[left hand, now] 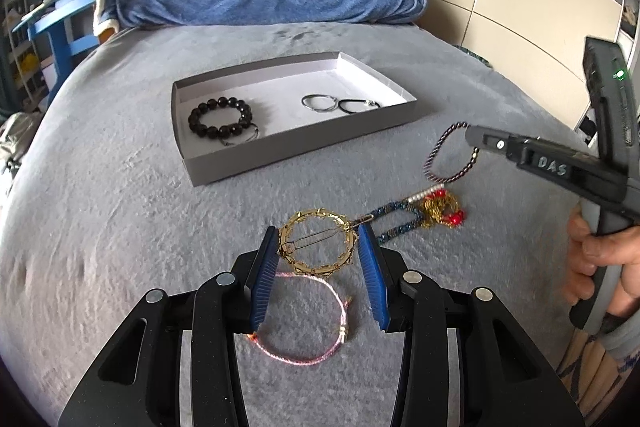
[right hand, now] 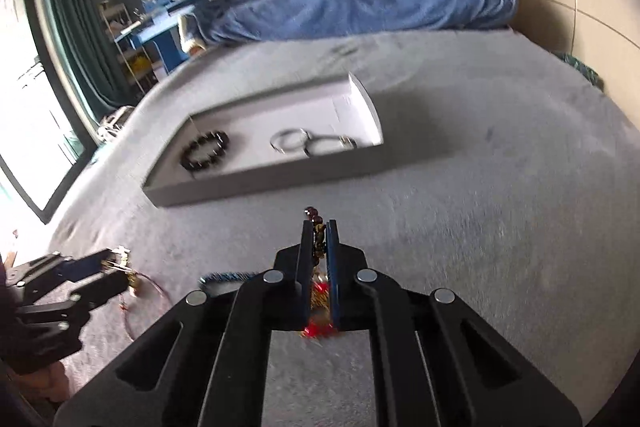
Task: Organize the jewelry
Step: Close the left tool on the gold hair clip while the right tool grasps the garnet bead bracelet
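Left gripper point(left hand: 318, 251) bottom centre of the left view, jaws partly open, pads on either side of the gold hoop point(left hand: 318, 242); contact unclear, hoop lies on the grey bed point(left hand: 120, 227). Pink cord point(left hand: 304, 323) under it. Right gripper point(right hand: 320, 239) clamped tight on the dark bead strand point(left hand: 438, 155), which dangles at mid right of the left view. Blue chain point(left hand: 396, 219) and red-gold piece point(left hand: 440, 209) lie below it. Tray point(left hand: 280, 155) upper centre holds black bead bracelet point(left hand: 220, 117) and rings point(left hand: 320, 103).
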